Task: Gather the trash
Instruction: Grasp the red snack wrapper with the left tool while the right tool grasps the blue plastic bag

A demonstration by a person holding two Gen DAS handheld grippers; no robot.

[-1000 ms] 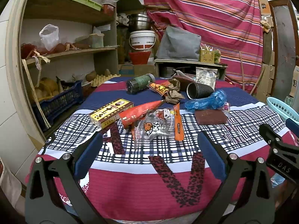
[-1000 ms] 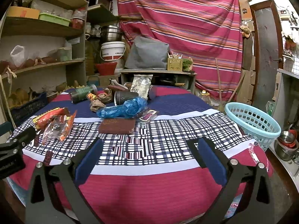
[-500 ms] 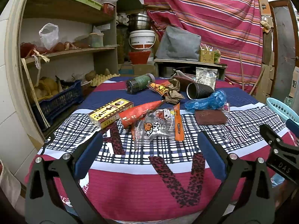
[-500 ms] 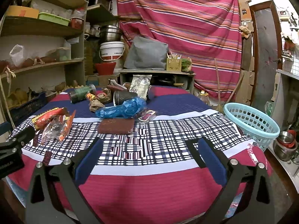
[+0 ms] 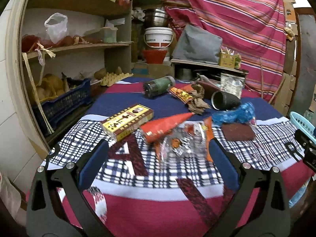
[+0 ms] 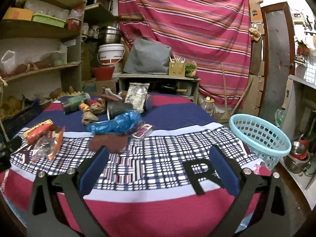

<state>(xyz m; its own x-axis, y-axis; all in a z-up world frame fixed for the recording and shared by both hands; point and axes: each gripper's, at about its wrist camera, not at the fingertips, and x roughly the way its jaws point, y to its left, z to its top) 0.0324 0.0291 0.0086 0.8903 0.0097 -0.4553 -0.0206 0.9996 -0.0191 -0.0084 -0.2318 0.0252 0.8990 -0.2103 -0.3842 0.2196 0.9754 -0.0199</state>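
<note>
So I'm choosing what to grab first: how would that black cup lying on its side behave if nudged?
The black cup lies on its side with its round mouth showing, so it would probably roll. It looks empty, so likely light. Its ribbed wall may help grip, though the blue plastic bag beside it could block rolling.

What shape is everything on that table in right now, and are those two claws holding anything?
Left claw: open, empty.
Right claw: open, empty.
Green jar: lying on its side.
Black cup: tipped over, mouth showing.
Yellow box: lying flat, closed.
Red cone wrapper: lying flat.
Clear snack wrapper: empty, crumpled.
Blue plastic bag: scrunched up.
Basket: upright; nothing visible inside.
</note>
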